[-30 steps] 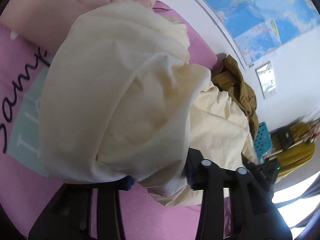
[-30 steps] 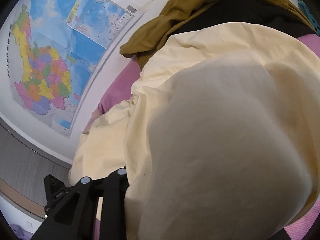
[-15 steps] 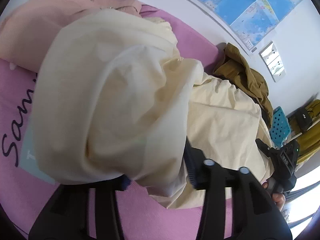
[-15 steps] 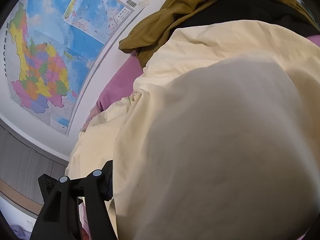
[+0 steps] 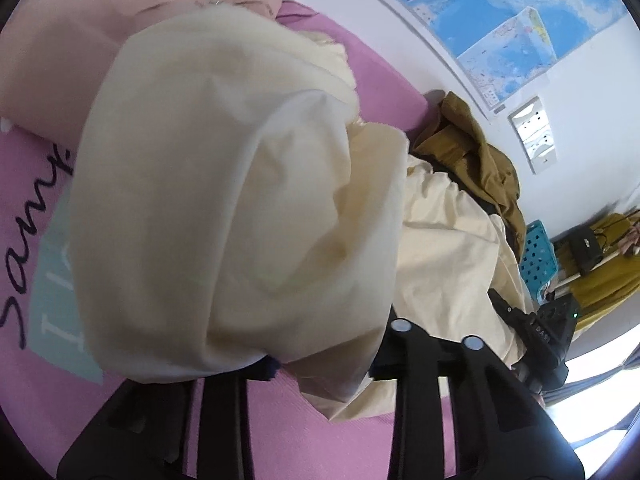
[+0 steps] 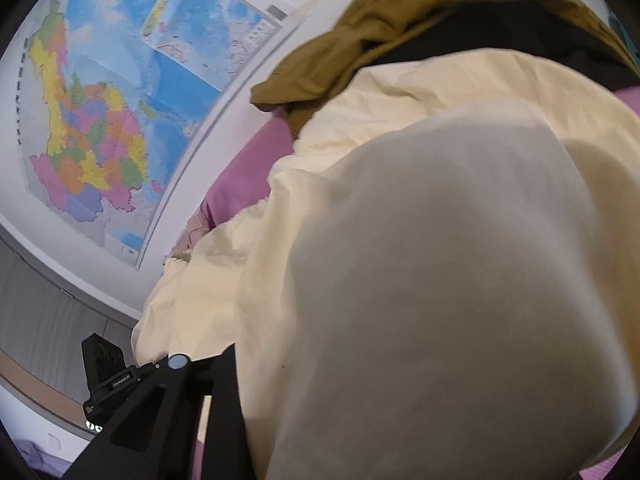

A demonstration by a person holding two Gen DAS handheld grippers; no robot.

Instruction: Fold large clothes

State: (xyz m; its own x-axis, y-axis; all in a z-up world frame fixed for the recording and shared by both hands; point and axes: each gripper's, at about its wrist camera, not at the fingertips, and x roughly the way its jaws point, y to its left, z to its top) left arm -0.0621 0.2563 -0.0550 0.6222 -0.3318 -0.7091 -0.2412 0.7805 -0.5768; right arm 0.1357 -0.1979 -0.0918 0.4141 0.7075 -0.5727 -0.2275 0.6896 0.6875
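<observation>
Pink bedspread [image 5: 392, 92]: being used as the folding surface. Cream garment [image 5: 224, 208]: being lifted in two bunches, its middle trailing on the spread beside an olive-brown garment [image 5: 480, 160]. Wall map [image 6: 120, 92]: hanging behind. Left gripper [image 5: 320, 360] and right gripper [image 6: 248, 384]: jaws being closed, cream cloth bunched between both; pad contact is being hidden by fabric. Step judged: an edge is being raised for a fold. Next: both holds kept firm, the edge carried across evenly.
</observation>
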